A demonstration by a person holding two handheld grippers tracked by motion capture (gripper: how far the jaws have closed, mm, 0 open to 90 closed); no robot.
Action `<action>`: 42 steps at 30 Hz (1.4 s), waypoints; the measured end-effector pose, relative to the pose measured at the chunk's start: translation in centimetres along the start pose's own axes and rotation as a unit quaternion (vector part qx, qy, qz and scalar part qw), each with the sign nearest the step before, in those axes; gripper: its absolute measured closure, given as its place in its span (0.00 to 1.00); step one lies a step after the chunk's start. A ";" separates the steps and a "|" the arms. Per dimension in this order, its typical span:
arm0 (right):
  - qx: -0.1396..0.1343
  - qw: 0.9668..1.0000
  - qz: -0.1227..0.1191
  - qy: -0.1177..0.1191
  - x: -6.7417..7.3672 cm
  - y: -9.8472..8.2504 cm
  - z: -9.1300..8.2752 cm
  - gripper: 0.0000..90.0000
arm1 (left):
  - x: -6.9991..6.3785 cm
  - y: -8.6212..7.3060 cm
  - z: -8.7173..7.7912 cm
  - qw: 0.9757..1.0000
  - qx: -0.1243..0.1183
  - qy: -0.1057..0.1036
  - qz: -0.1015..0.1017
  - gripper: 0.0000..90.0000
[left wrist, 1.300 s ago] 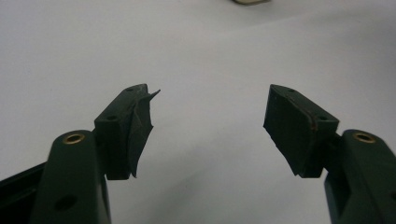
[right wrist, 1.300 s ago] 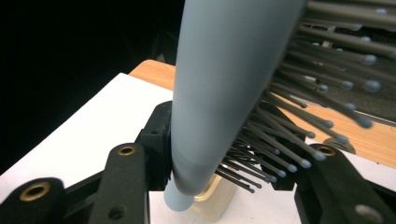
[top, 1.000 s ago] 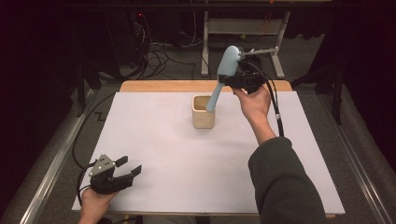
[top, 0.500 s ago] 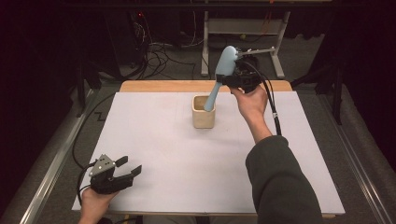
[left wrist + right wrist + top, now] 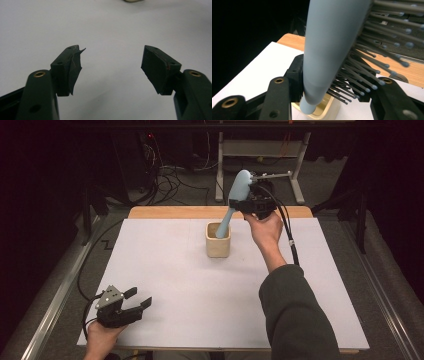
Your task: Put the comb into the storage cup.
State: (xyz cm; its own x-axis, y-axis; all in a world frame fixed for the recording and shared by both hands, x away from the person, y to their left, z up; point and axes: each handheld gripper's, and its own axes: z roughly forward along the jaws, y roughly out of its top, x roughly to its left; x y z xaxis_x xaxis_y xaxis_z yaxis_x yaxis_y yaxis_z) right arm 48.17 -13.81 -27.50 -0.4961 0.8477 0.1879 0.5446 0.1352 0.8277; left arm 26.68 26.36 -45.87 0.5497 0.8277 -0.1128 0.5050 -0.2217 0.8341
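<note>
Hairbrush (image 5: 235, 197): pale blue, held tilted over the far middle of the table, head up and away from you, handle slanting down to your left. Its handle tip sits inside the mouth of the cup; whether it touches the cup's wall or floor you cannot tell from these views.
Hairbrush close up (image 5: 332, 47): in the right gripper view the smooth back faces one jaw and the bristles face the other, with the handle end dipping into the cup below.
Cup (image 5: 218, 240): cream, square-cornered, upright on the white sheet near the table's far edge, just left of your right hand. In the right gripper view (image 5: 322, 110) its rim shows under the handle.
Right gripper (image 5: 252, 204): your jaws are clamped on the brush where head meets handle, one pad on the back and the other against the bristles. It hangs above and just right of the cup, cable trailing back along your forearm.
Left gripper (image 5: 131, 302): your jaws stand wide apart with nothing between them, lying level at the near left corner of the table, well apart from the cup. In the left gripper view (image 5: 112, 67) only bare white sheet lies between the pads.
Table (image 5: 165, 285): white sheet over a wooden top, whose far edge shows as a tan strip beyond the cup.
</note>
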 end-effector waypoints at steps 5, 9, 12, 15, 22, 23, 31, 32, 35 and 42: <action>-0.001 1.000 0.001 -0.004 -0.1 0.0 0.1 0.58 | 0.0 0.0 0.0 1.000 0.000 0.000 0.000 0.36; 0.000 1.000 0.005 -0.007 -0.2 0.1 0.3 0.58 | -0.1 0.0 0.1 1.000 0.001 -0.001 0.001 0.36; 0.002 1.000 0.005 -0.010 -0.2 0.0 0.6 0.58 | -0.1 0.0 0.1 1.000 0.001 -0.001 0.002 0.36; 0.006 1.000 0.004 -0.014 -0.1 -0.1 0.9 0.58 | -0.1 0.0 0.0 1.000 0.000 -0.001 0.002 0.36; 0.020 1.000 0.005 -0.022 -0.1 -0.3 1.7 0.58 | -0.1 0.0 0.0 1.000 0.000 -0.001 0.002 0.36; 0.020 1.000 0.006 -0.023 -0.1 -0.3 1.7 0.58 | -0.1 0.0 0.0 1.000 0.000 -0.001 0.002 0.36; 0.032 0.999 0.001 -0.026 -0.1 -0.8 2.3 0.58 | -0.1 0.0 0.0 1.000 0.001 0.000 0.002 0.36; 0.033 0.999 0.001 -0.026 -0.1 -0.9 2.3 0.58 | -0.1 0.0 0.0 1.000 0.000 0.000 0.002 0.36; 0.039 0.999 -0.002 -0.029 0.1 -1.1 2.7 0.58 | -0.1 0.0 -0.1 1.000 -0.002 0.000 0.002 0.36; 0.049 0.998 -0.008 -0.032 0.5 -1.7 3.5 0.58 | -0.1 0.0 -0.1 1.000 -0.001 -0.001 0.002 0.36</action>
State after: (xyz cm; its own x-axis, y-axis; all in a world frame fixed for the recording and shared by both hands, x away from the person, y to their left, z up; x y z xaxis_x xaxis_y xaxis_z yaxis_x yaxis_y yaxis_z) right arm 49.37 -11.77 -30.68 -0.4631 0.8755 0.1383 0.6021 0.1962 0.7739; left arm 26.52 26.38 -45.81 0.5525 0.8262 -0.1102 0.5012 -0.2237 0.8359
